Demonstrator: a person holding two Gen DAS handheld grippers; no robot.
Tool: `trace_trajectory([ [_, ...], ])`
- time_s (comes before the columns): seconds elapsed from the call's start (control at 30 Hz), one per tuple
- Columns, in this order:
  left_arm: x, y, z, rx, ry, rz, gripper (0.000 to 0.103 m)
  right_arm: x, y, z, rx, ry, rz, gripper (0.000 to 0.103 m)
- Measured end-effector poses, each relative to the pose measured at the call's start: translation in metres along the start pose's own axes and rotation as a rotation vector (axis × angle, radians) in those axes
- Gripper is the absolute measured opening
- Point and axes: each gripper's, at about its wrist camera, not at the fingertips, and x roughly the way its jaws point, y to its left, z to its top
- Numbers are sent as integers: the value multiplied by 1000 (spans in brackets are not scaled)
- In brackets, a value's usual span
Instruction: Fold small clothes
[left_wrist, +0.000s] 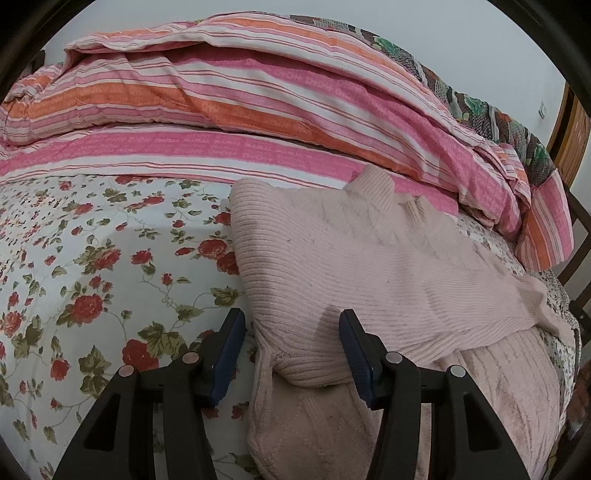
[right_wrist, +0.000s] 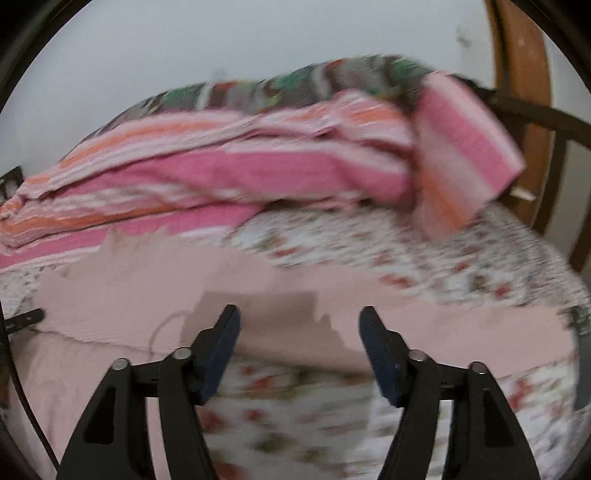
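A pale pink ribbed knit sweater (left_wrist: 351, 258) lies on the floral bed sheet (left_wrist: 92, 277), one sleeve folded across its body. My left gripper (left_wrist: 291, 321) is open and empty, its jaws astride the folded sleeve's end. In the blurred right wrist view the sweater (right_wrist: 147, 291) spreads across the middle, one sleeve reaching right. My right gripper (right_wrist: 299, 317) is open and empty just above that sleeve's near edge.
A pink and orange striped quilt (left_wrist: 258, 96) is piled along the far side of the bed and also shows in the right wrist view (right_wrist: 221, 166). A wooden bed frame (right_wrist: 524, 92) stands at the right. A black cable (right_wrist: 22, 387) runs at the left edge.
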Motion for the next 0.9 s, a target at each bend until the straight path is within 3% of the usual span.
trace_trajectory([
  [0.17, 1, -1, 0, -1, 1, -3, 51, -3, -95, -8, 169, 45, -69, 79],
  [0.33, 0, 0, 0, -1, 1, -3, 51, -2, -161, -44, 292, 108, -60, 79],
  [0.5, 3, 2, 0, 5, 5, 2, 51, 3, -188, -73, 332, 103, -46, 79],
  [0.8, 5, 2, 0, 7, 7, 2, 51, 20, -211, -64, 406, 60, -35, 79],
  [0.87, 6, 2, 0, 8, 7, 3, 51, 27, -213, -57, 398, 61, -67, 71],
  [0.9, 5, 2, 0, 8, 7, 3, 51, 31, -214, -53, 393, 66, -97, 54],
])
